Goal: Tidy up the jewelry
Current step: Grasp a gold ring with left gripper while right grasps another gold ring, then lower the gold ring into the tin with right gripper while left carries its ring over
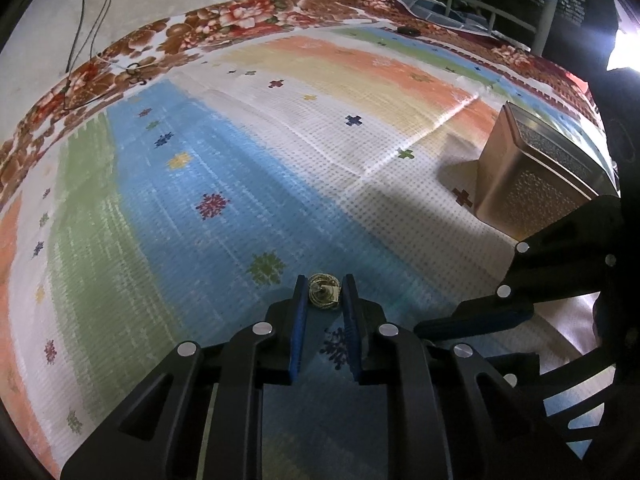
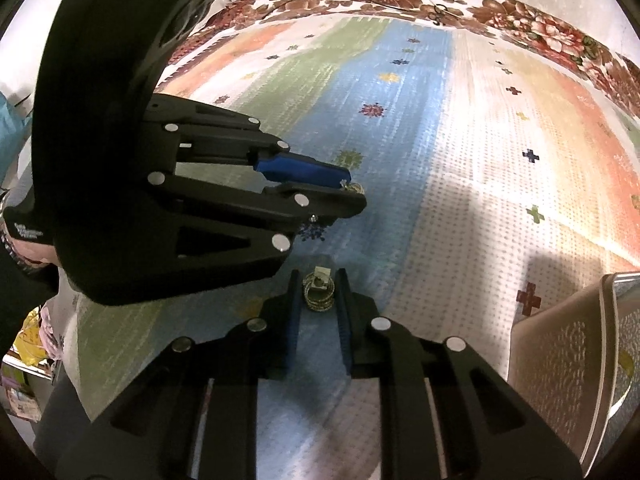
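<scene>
A small gold jewelry piece [image 1: 323,293] sits between the blue pads of my left gripper [image 1: 323,286], which is shut on it just over the striped mat [image 1: 240,168]. In the right wrist view a second gold piece [image 2: 319,294] is pinched the same way in my right gripper [image 2: 319,280]. The left gripper [image 2: 351,189] reaches in from the left there, its gold piece [image 2: 356,188] showing at the tip. The right gripper [image 1: 424,326] enters the left wrist view side-on from the right; what it holds is hidden. Both grippers point steeply down, close together.
A bronze textured metal box [image 1: 536,184] [image 2: 568,344] stands on the mat to the right of both grippers. A floral blanket [image 1: 240,16] borders the mat at the back, with thin cables [image 1: 92,20] trailing onto it. A person's hand [image 2: 24,248] holds the left gripper.
</scene>
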Motion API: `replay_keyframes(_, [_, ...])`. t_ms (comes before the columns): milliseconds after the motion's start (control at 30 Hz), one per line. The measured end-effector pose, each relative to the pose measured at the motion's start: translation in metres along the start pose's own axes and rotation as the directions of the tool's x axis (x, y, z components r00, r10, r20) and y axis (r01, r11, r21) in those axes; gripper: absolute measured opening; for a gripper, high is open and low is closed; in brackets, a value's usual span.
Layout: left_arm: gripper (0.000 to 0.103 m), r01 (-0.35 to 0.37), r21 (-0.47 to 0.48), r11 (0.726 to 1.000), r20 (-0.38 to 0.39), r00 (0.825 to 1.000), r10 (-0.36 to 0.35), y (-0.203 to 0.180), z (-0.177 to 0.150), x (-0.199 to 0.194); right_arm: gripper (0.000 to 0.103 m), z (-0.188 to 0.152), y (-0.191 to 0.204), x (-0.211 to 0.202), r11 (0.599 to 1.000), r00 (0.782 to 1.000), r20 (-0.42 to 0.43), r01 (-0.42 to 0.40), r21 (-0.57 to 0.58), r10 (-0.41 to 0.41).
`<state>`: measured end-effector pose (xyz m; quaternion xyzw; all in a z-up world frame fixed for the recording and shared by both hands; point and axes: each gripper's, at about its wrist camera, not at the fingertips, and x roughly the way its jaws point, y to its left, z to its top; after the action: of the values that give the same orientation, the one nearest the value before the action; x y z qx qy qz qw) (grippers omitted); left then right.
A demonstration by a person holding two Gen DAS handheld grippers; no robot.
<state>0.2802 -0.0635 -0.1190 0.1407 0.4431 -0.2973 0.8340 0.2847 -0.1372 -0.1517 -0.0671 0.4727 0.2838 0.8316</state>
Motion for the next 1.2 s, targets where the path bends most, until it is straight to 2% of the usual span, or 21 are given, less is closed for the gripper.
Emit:
replay_keyframes(433, [0.016,-0.026,-0.005,1.000,0.013,1.000,0.026,-0.001,-0.007,-0.026,0.018,0.002,0.011,-0.018,1.000,1.000,0.013,0.001,-0.021,-0.001])
replay_keyframes(867, [0.016,-0.082,-0.075,0.994,0.019,0.996,0.083,0.000,-0.024,-0.061,0.018,-0.002,0.020,-0.043,1.000,0.999,0.026,0.028,-0.009,-0.028])
replay_keyframes(1200, [0.016,-0.110,-0.083,0.990,0.039,0.993,0.113,-0.015,-0.022,-0.090,0.018,-0.008,0.027,-0.078,0.998,0.996,0.067,0.053,-0.017,-0.052])
